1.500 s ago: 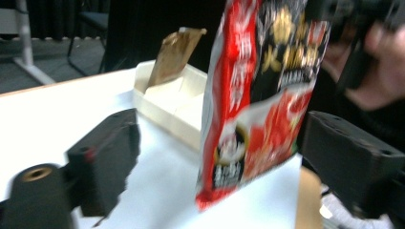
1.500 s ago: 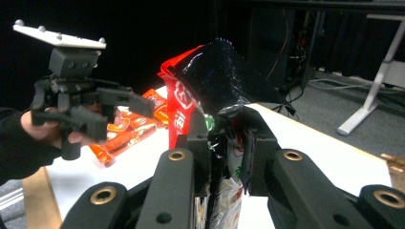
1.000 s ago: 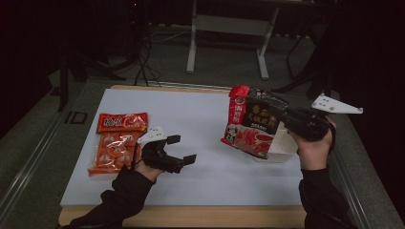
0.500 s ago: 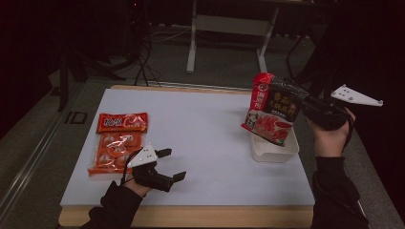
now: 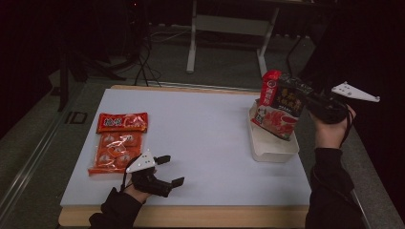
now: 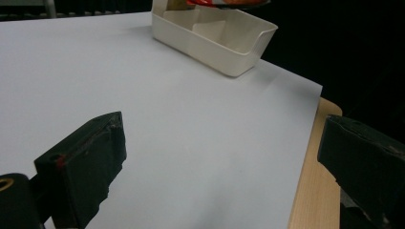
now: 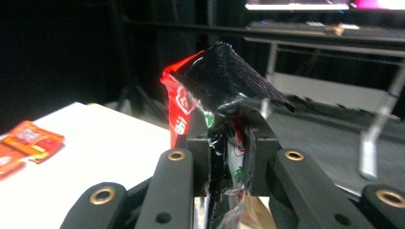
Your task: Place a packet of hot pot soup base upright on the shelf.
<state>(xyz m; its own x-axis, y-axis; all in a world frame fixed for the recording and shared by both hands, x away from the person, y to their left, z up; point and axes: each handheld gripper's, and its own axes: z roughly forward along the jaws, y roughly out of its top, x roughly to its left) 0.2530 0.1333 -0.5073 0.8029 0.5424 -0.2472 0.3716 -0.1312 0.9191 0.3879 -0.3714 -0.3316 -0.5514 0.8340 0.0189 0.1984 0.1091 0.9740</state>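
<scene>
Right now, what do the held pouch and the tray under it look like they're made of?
Pouch: thin glossy plastic film, probably laminated; it creases and glints where the right gripper pinches its edge. Tray: cream, matte, rigid moulded plastic by the look; smooth walls, rounded rim, an inner divider. Neither material can be confirmed beyond appearance.

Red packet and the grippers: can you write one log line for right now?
right gripper: shut on red packet | packet: above white bin | left gripper: open, holding nothing

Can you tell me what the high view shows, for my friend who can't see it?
The right gripper holds a red and black food packet above a cream bin. The left gripper rests open on the white table, beside two orange snack packets.
</scene>
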